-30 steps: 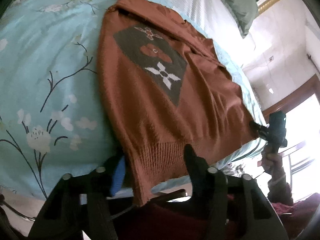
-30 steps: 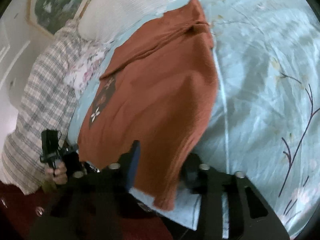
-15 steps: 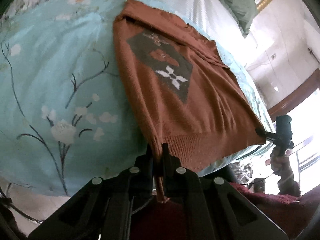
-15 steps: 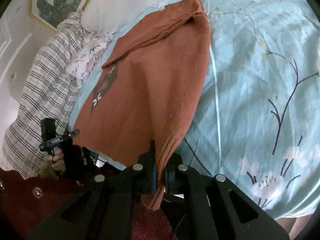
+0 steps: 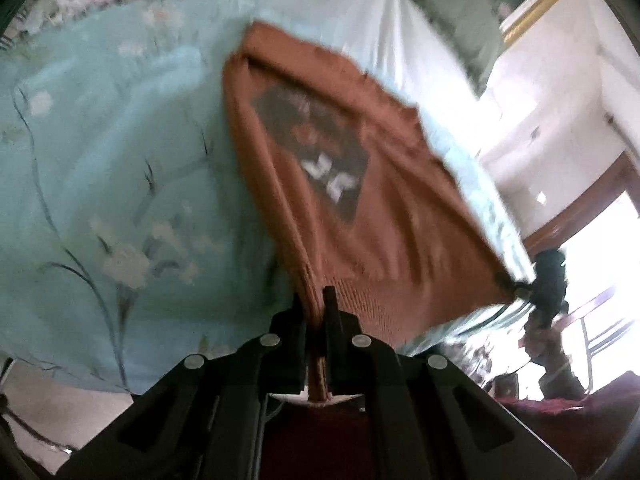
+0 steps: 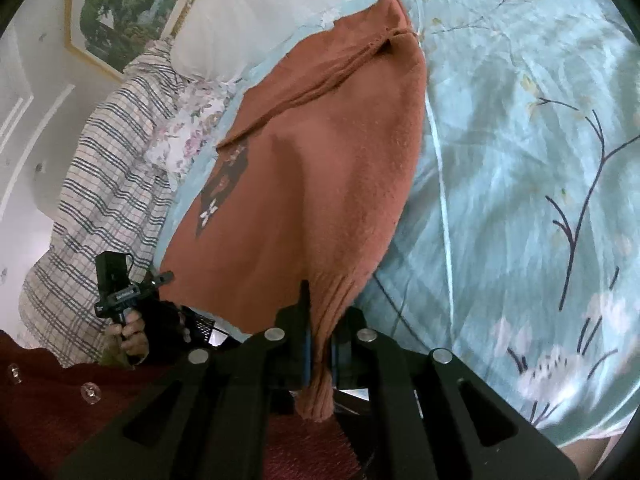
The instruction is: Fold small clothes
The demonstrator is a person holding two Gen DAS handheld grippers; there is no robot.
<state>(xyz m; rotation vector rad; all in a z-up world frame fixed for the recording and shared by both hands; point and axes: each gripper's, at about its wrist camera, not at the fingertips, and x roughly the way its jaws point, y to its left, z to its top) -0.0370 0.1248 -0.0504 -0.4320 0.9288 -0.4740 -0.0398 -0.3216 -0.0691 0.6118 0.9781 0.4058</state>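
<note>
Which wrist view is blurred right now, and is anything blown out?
Left wrist: motion blur smears the sweater and its flower patch; only the left tool, shut on the hem, stays crisp; the doorway at right is overexposed. Right wrist: sharp, evenly lit, with fisheye bending of the bedspread.

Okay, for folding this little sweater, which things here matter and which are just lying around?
Part of the job:
- orange sweater
- left gripper, clamped on one hem corner
- right gripper, clamped on the other hem corner

Just lying about:
- floral bedspread
- plaid cloth
- white pillow
- framed picture
</note>
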